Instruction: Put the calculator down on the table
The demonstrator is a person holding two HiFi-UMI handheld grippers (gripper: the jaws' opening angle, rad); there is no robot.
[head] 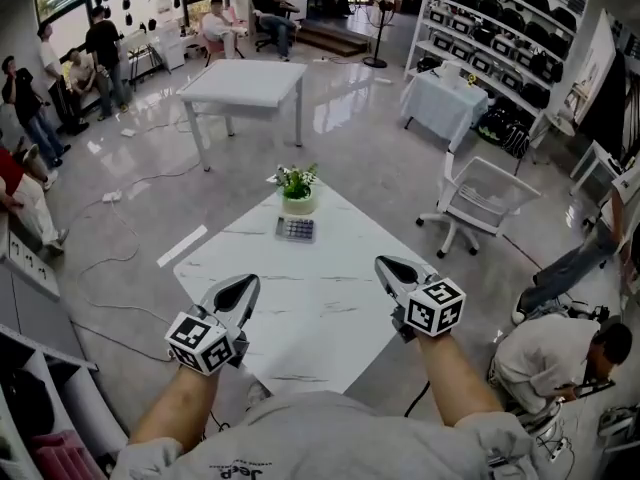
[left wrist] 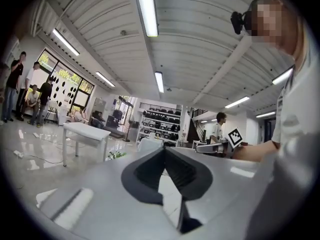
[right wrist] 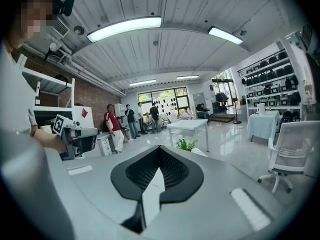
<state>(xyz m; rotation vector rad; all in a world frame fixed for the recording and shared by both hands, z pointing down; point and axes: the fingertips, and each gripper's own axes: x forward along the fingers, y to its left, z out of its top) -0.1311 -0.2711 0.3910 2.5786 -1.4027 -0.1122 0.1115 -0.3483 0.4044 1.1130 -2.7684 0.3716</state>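
The grey calculator lies flat on the white marble-look table, near its far corner and just in front of a small potted plant. Neither gripper is near it. My left gripper hovers over the table's near left part, jaws together with nothing between them. Over the near right part, my right gripper is likewise shut and empty. In the left gripper view the closed tips point level across the room. The right gripper view shows its closed tips with the plant beyond.
A white office chair stands right of the table. A person crouches at the near right. A second white table stands farther back. Cables run over the floor at left, where several people stand. Shelving lines the back right.
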